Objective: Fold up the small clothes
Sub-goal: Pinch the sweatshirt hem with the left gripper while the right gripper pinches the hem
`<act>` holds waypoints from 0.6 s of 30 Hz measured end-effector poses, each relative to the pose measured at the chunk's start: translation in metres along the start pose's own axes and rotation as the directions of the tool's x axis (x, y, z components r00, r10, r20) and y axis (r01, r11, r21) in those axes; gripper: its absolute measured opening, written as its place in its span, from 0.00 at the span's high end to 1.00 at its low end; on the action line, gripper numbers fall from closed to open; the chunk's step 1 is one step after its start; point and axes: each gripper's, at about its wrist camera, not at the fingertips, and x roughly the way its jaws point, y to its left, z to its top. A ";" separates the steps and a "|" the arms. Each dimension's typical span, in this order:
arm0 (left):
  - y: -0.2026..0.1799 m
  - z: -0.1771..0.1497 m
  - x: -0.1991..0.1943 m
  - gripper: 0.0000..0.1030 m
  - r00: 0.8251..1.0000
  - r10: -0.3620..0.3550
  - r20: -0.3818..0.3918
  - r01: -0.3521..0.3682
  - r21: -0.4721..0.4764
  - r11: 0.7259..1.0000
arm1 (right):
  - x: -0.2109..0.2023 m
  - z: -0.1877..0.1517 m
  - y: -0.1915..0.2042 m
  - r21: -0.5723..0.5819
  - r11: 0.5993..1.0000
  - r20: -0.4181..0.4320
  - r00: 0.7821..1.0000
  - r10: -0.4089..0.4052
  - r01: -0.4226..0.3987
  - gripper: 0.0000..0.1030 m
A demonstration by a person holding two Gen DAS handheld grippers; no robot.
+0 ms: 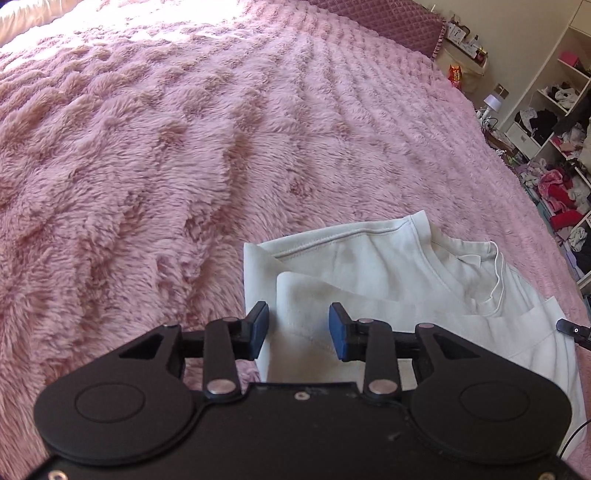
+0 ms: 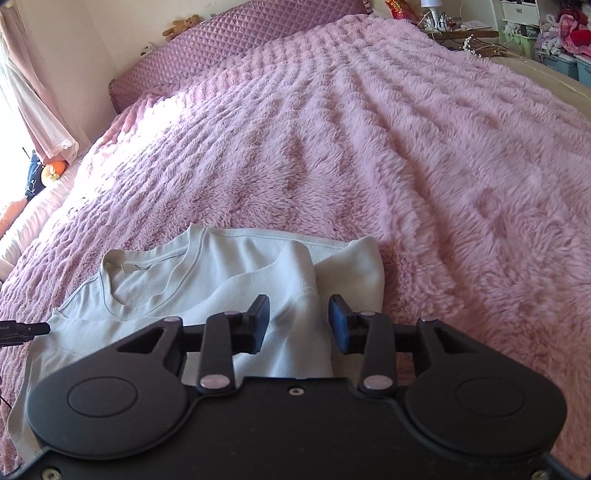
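A white sweatshirt (image 1: pixel 388 288) lay on the pink fluffy blanket (image 1: pixel 166 166) at the near edge of the bed, collar (image 2: pixel 147 266) pointing up the bed. Both sleeves appeared already turned inward across the chest: the left wrist view showed 1 folded panel running down the garment's left side, and the right wrist view showed a sleeve with its ribbed cuff (image 2: pixel 306 299) draped over the right side. Judged from that, the side folds looked done and the lengthwise fold, hem up toward the collar, was still to come, along with some smoothing of the rumpled cloth around the neck.

The left gripper (image 1: pixel 298 328) hovered over the garment's left folded edge with its jaws spread apart and nothing between the blue pads. The right gripper (image 2: pixel 298 321) hung over the cuff area, jaws likewise parted and empty. Whether either pad touched the cloth could not be told.

Nothing stood on the blanket near the sweatshirt, so the fold had free room up the bed. Further off were a quilted purple headboard (image 2: pixel 229 48) with a teddy bear (image 2: pixel 183 26) on top, a curtain (image 2: pixel 40 110) at the window, and open shelves (image 1: pixel 554 147) crammed with clothes beside the bed. A cluttered bedside table (image 1: pixel 465 66) sat well apart from the work.
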 end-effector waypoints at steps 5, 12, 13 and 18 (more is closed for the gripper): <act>-0.002 0.003 0.000 0.95 0.998 -0.050 0.048 0.052 -0.042 0.998 | 0.004 0.002 0.002 0.011 0.999 -0.006 0.999 0.034 -0.034 0.91; -0.007 0.028 -0.041 0.95 0.961 -0.067 0.269 0.083 -0.048 0.995 | -0.017 0.017 0.005 0.030 0.998 0.139 0.989 0.050 -0.054 0.93; -0.004 0.033 -0.041 0.95 0.954 -0.065 0.292 0.090 -0.073 0.993 | -0.014 0.020 0.005 0.035 0.998 0.150 0.988 0.048 -0.054 0.93; 0.001 0.042 -0.010 0.95 0.973 -0.031 0.229 0.051 -0.082 0.995 | 0.010 0.026 0.002 0.033 0.999 0.120 0.993 0.024 -0.029 0.93</act>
